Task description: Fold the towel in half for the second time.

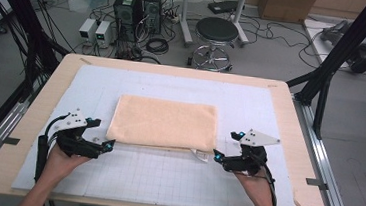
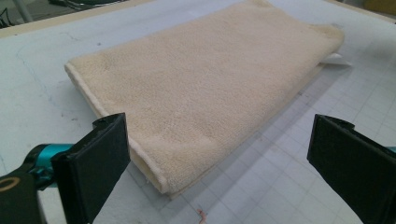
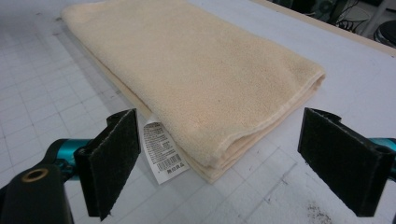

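Towel: a folded peach towel [image 1: 165, 122] lies flat at the middle of the high view, on the white gridded mat [image 1: 164, 176], its long edges running left to right in the frame.
Towel, my left gripper view: it fills the centre and upper half [image 2: 205, 88], and its near corner sits low in the frame between my two jaws, clear of both.
Towel, my right gripper view: it runs from the upper left down to the centre [image 3: 196, 74], and its stacked folded edges show at the lower middle.
Label: a white care tag with a barcode [image 3: 161, 151] sticks out from under the towel's near edge, just right of my left-hand jaw in the right gripper view; in the high view it is a small white scrap [image 1: 199, 155] at the towel's lower right corner.
My left gripper: it [image 1: 102, 135] is at the left middle of the high view, just beside the towel's lower left corner, jaws spread wide with nothing between the pads.
My right gripper: it [image 1: 228, 147] is at the right middle of the high view, just beside the lower right corner, jaws likewise apart and holding nothing.
My hands: both come up from the bottom edge of the high view.
Table: a light wooden top [image 1: 296, 138] frames the mat on all sides.
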Motion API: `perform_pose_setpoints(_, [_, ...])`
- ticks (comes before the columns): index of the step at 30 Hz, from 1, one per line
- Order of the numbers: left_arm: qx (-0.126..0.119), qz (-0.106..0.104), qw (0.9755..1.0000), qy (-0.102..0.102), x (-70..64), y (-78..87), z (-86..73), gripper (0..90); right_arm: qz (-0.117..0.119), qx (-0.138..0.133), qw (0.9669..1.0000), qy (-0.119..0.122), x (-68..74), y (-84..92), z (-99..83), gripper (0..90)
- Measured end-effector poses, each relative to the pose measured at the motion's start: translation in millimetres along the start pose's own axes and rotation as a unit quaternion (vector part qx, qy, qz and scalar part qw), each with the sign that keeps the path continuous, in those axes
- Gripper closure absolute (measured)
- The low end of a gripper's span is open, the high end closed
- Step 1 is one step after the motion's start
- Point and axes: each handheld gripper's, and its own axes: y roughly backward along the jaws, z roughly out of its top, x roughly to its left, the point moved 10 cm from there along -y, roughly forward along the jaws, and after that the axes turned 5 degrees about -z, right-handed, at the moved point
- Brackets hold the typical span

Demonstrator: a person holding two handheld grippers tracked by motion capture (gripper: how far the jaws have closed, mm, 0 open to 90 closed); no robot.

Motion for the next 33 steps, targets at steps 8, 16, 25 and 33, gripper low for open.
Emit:
perform_pose_setpoints(8, [-0.003, 0.001, 1.0000, 0.003, -2.6, 7.0, -2.4, 6.2, -0.004, -0.003, 1.0000, -0.001, 1.3, 8.7, -3.5, 12.3])
perform_pose_setpoints(16, [-0.001, -0.001, 1.0000, 0.002, -8.6, 12.7, -5.9, 6.2, -0.008, -0.007, 0.9999, 0.004, 3.9, 16.8, -6.0, 12.3])
perform_pose_setpoints(25, [-0.003, 0.003, 1.0000, 0.004, -13.5, 24.5, -12.0, 6.2, -0.013, -0.008, 0.9999, -0.006, 2.9, 26.7, -12.8, 12.3])
perform_pose_setpoints(33, [-0.002, 0.007, 0.9999, 0.008, -15.9, 32.0, -18.1, 6.2, -0.019, -0.008, 0.9997, -0.011, 1.8, 34.9, -18.8, 12.2])
